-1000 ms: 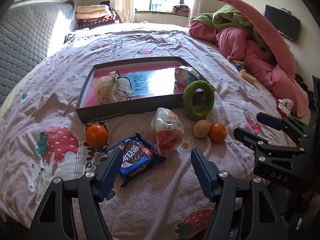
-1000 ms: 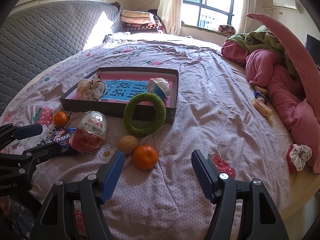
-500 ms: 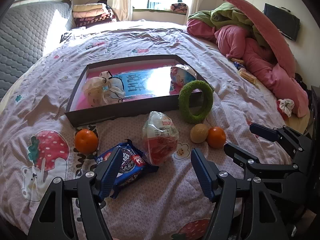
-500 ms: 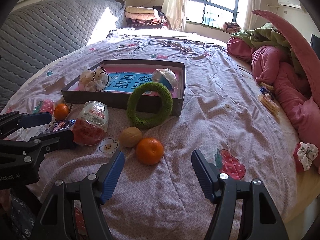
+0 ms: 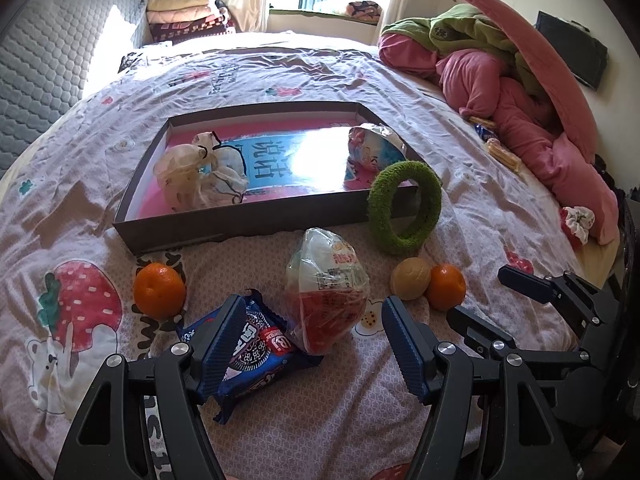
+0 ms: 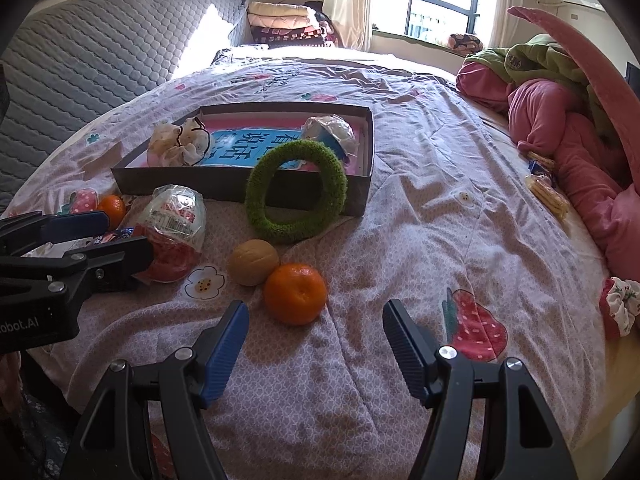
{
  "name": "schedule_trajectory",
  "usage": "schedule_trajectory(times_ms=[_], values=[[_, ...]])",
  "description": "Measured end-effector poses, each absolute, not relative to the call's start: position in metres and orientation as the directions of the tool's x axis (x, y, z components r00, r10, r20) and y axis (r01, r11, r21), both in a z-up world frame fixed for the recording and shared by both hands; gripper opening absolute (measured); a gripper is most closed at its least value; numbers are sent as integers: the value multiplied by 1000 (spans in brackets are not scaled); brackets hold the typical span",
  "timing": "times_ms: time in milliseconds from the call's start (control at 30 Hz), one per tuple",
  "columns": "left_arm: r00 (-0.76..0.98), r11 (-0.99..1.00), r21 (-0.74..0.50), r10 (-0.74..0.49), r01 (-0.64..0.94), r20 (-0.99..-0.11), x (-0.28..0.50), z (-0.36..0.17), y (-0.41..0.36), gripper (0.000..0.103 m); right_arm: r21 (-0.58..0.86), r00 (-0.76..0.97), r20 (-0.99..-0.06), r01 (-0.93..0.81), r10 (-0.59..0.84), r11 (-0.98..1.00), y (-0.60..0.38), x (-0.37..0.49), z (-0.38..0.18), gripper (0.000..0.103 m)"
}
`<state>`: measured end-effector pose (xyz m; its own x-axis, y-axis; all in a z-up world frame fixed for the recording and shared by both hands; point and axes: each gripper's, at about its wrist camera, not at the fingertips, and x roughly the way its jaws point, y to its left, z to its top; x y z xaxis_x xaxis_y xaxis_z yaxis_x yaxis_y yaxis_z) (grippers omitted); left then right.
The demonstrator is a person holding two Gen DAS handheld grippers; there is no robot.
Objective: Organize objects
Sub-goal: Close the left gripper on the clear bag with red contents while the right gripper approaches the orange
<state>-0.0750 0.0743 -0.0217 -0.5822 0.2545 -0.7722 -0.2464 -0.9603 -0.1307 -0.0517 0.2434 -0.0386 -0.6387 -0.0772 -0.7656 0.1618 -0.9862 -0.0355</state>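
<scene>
Fingers [image 6: 222,346] parted (nothing held), orange [image 6: 295,293] just ahead between them.

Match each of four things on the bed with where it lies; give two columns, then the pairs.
Things:
1. green ring
2. cookie packet
3. tan round fruit
4. crumpled white bag

Places:
A. inside the box
B. touching an orange
C. propped against the box's near wall
D. partly between the left gripper's jaws

Pairs: 1-C, 2-D, 3-B, 4-A
</scene>
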Motion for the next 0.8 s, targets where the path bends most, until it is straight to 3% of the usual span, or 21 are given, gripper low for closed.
schedule_trajectory(times_ms=[800], values=[[-545, -957, -146, 264, -250, -796, -109, -45, 85, 72, -25, -614, -784, 173, -87, -985, 243, -77, -59, 69]])
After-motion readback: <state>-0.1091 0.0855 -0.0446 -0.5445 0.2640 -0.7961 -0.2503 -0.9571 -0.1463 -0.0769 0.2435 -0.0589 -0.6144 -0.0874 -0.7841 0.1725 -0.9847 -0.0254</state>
